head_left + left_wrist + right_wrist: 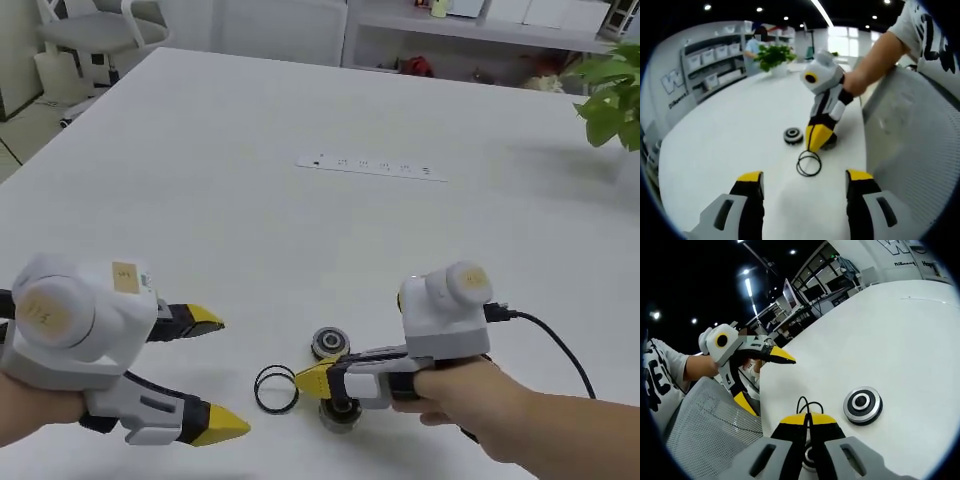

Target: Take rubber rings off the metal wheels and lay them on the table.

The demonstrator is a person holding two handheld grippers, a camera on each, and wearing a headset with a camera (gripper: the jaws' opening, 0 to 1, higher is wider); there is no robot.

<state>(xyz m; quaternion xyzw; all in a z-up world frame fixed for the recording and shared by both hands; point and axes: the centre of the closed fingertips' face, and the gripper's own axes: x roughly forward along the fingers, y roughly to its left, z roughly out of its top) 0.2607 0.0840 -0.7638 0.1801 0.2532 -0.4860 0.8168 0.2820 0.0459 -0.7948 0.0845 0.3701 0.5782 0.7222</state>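
Thin black rubber rings [275, 388] [809, 163] lie looped on the white table [300, 220]. My right gripper [305, 378] [807, 417] is shut, its yellow tip pinching the edge of the rubber rings [807, 405]. One metal wheel [329, 342] [793, 135] [862, 405] stands free just beyond the tip. A second wheel [338, 413] [810, 456] sits partly hidden under the right gripper. My left gripper [215, 373] [805, 177] hovers open to the left of the rings, with nothing between its jaws.
A white power strip [370, 166] lies mid-table, farther back. A green plant [612, 95] stands at the far right edge. An office chair [95, 35] and shelves sit beyond the table's far side.
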